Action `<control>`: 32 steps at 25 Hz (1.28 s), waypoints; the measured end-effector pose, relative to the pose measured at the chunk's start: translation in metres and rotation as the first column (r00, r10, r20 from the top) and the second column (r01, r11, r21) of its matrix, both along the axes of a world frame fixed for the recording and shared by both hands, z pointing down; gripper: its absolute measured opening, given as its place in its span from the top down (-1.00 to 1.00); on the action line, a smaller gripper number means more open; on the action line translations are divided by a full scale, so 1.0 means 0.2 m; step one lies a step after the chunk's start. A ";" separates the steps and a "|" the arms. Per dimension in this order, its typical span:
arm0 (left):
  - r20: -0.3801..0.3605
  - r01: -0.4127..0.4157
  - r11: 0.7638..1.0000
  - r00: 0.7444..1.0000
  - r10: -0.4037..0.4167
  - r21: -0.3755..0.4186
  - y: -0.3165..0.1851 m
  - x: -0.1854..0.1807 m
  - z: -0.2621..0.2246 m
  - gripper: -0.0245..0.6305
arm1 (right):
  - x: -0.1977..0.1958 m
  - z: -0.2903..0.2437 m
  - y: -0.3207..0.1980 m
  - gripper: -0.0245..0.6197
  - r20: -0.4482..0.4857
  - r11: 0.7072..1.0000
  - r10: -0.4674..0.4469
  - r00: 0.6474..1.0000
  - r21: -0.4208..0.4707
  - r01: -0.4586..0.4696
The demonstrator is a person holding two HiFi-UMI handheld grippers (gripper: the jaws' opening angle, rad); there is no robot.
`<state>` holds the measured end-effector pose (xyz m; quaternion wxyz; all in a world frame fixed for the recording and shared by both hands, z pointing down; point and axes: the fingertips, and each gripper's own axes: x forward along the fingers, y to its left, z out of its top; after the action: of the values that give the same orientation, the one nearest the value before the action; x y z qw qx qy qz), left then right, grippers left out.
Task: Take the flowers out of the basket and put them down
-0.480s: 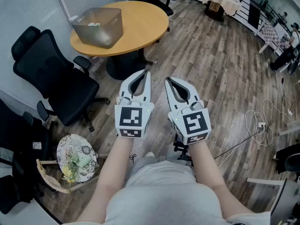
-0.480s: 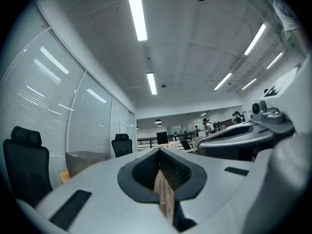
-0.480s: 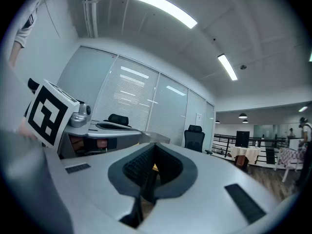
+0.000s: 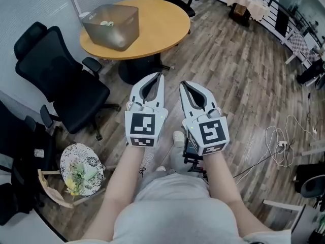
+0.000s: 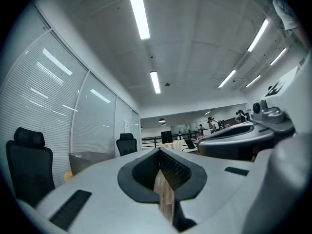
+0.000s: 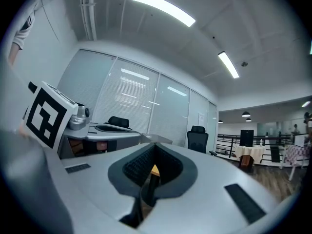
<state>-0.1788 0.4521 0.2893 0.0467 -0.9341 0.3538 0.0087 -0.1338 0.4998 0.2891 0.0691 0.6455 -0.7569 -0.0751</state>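
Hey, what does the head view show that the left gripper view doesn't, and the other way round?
Only the head view: the flowers in a wicker basket on the floor, and loose cables. Only the left gripper view: ceiling lights and distant people. Both: the grey bin, a black chair, and the left gripper and right gripper, both shut and empty.

No words or numbers are legible. The cubes (image 4: 142, 128) on the left gripper (image 4: 159, 78) and right gripper (image 4: 183, 85) bear only black-and-white square patterns. A pale sheet (image 6: 201, 117) on a glass door (image 6: 195, 105) may be a notice.
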 end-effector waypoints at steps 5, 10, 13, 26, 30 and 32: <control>0.006 0.023 1.000 1.000 -0.022 -0.006 -0.14 0.08 0.02 0.91 | 0.08 0.00 -0.14 0.85 0.008 0.999 -0.030 1.000 0.023 0.030; 0.010 0.046 0.999 0.999 -0.046 -0.014 -0.31 0.19 0.03 0.91 | 0.19 0.00 -0.33 0.85 0.015 0.998 -0.060 0.998 0.020 0.060; 0.018 0.067 0.998 0.998 -0.067 -0.014 -0.42 0.25 0.04 0.91 | 0.26 -0.01 -0.46 0.85 0.025 0.996 -0.083 0.996 0.031 0.082; 0.014 0.192 0.981 0.981 -0.192 -0.027 -0.90 0.53 0.03 0.91 | 0.60 -0.02 -0.98 0.85 0.044 0.979 -0.201 0.979 0.032 0.200; 0.006 0.238 0.971 0.971 -0.238 -0.027 -1.03 0.60 0.02 0.91 | 0.71 -0.03 -1.11 0.85 0.046 0.971 -0.237 0.971 0.035 0.235; 0.000 0.261 0.965 0.965 -0.261 -0.022 -1.10 0.62 0.01 0.91 | 0.75 -0.03 -1.19 0.85 0.046 0.967 -0.255 0.966 0.037 0.254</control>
<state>-0.0540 0.2324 0.2919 0.0366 -0.8797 0.4740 -0.0001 0.0159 0.2621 0.2827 0.0297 0.5456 -0.8338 -0.0787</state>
